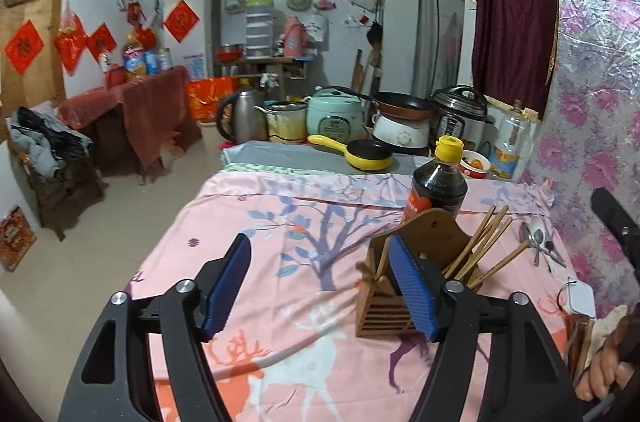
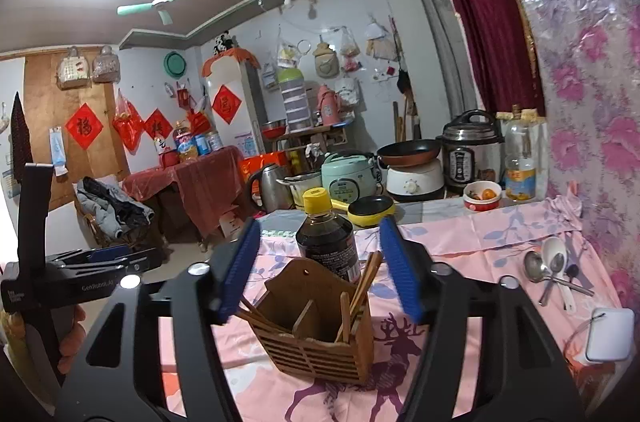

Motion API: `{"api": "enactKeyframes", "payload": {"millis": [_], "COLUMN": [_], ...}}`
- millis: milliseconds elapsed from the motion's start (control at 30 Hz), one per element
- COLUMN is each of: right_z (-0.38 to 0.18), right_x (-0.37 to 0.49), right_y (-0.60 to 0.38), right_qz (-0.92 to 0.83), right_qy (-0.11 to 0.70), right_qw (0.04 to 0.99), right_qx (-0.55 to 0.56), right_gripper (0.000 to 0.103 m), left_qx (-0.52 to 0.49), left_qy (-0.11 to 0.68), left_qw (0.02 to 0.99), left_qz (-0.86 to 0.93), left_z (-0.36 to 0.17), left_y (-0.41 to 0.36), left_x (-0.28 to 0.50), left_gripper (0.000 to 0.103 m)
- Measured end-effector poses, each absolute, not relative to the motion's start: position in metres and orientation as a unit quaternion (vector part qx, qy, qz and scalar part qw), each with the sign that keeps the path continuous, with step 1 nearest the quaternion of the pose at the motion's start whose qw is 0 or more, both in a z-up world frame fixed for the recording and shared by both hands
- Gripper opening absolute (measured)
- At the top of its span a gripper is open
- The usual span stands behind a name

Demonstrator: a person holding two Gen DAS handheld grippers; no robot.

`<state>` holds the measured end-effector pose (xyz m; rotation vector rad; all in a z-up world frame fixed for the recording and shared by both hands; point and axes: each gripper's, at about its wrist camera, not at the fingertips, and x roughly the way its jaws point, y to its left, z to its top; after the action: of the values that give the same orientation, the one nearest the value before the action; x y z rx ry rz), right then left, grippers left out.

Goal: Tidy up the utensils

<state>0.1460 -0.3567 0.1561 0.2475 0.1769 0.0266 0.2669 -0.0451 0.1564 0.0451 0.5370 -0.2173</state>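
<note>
A wooden utensil holder point(image 2: 316, 334) stands on the pink tablecloth point(image 2: 480, 234); it also shows in the left wrist view point(image 1: 384, 298). Wooden chopsticks point(image 2: 362, 286) lean in its right compartment, and several lean out in the left wrist view point(image 1: 480, 242). Metal and white spoons point(image 2: 552, 266) lie on the cloth to the right, seen also in the left wrist view point(image 1: 538, 240). My right gripper point(image 2: 320, 270) is open and empty, above and around the holder. My left gripper point(image 1: 320, 286) is open and empty, left of the holder, its right finger in front of it.
A dark sauce bottle with yellow cap point(image 2: 326, 238) stands right behind the holder. A small yellow pan point(image 2: 370, 210), cookers and a red bowl point(image 2: 482, 194) crowd the table's far end. A white square device point(image 2: 608, 334) lies at the right edge. The floral wall point(image 2: 592, 102) is close on the right.
</note>
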Motion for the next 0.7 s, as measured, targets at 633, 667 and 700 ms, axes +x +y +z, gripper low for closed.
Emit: {"api": "enactKeyframes", "payload": {"millis": [633, 667, 700], "right_z": [0.136, 0.133, 0.130], "right_x": [0.057, 0.056, 0.053], "right_y": [-0.341, -0.341, -0.341], "right_qz": [-0.080, -0.083, -0.085], "right_qy": [0.110, 0.114, 0.118], "right_qw": [0.984, 0.983, 0.982], "right_qx": [0.115, 0.116, 0.118], "right_gripper": [0.096, 0.096, 0.096], "left_qx": [0.021, 0.019, 0.019], "left_qy": [0.241, 0.244, 0.247], "left_qw": [0.969, 0.968, 0.967], "left_qz": [-0.056, -0.056, -0.055], "left_z": [0.138, 0.135, 0.132], "left_y": [-0.032, -0.034, -0.034], "left_x": [0.166, 0.164, 0.161], "left_gripper": [0.097, 0.097, 0.097]}}
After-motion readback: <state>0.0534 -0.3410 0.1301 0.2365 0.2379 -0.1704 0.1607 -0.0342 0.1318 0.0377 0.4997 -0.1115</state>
